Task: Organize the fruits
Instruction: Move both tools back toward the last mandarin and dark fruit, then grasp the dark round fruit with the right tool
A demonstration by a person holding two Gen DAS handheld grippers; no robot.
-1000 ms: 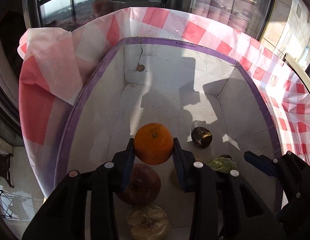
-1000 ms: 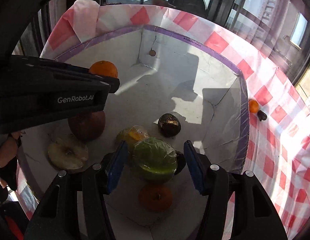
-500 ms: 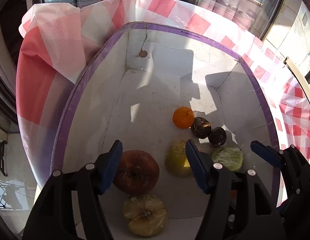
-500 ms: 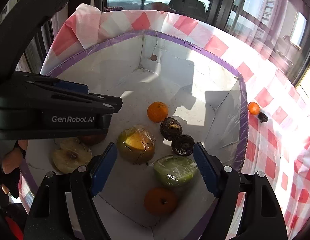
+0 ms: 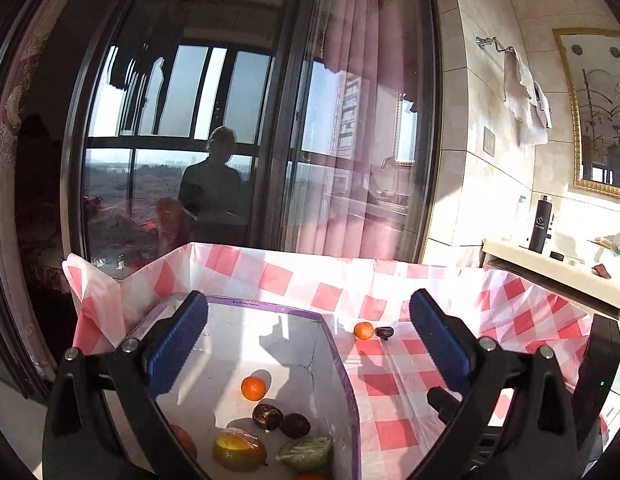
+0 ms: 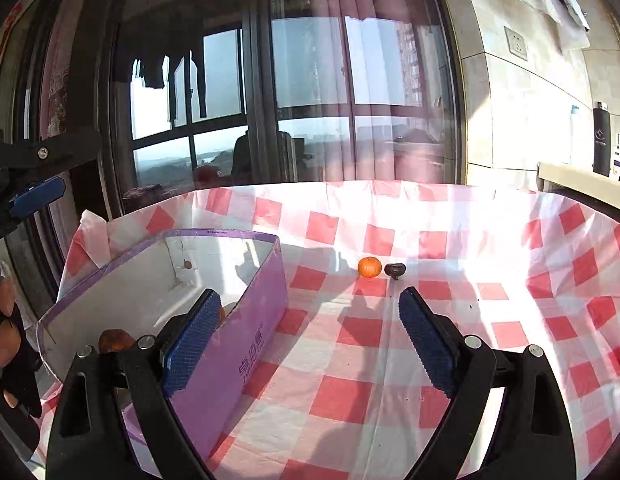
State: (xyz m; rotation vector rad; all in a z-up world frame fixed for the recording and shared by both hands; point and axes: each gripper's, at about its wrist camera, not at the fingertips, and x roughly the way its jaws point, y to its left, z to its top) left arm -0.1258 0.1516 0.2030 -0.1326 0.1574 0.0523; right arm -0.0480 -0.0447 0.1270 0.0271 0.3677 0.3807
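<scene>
A purple-rimmed white box (image 5: 337,364) stands on the checked cloth and also shows in the right wrist view (image 6: 246,320). Inside lie a small orange (image 5: 253,388), two dark fruits (image 5: 266,416), a wrapped yellow fruit (image 5: 238,449) and a wrapped green fruit (image 5: 306,453). Outside on the cloth sit a small orange (image 6: 369,267) and a dark fruit (image 6: 395,270), also seen in the left wrist view (image 5: 363,330). My left gripper (image 5: 308,340) is open and empty above the box. My right gripper (image 6: 306,332) is open and empty, right of the box.
The red-and-white checked cloth (image 6: 469,320) covers the table. A glass door and pink curtain (image 5: 349,140) stand behind. A counter with a black bottle (image 5: 541,224) is at the right. My left gripper's finger (image 6: 38,196) shows at the right wrist view's left edge.
My left gripper let the orange go into the box; my right gripper let go the wrapped green fruit. Both opened, rose and tilted up away from the box.
</scene>
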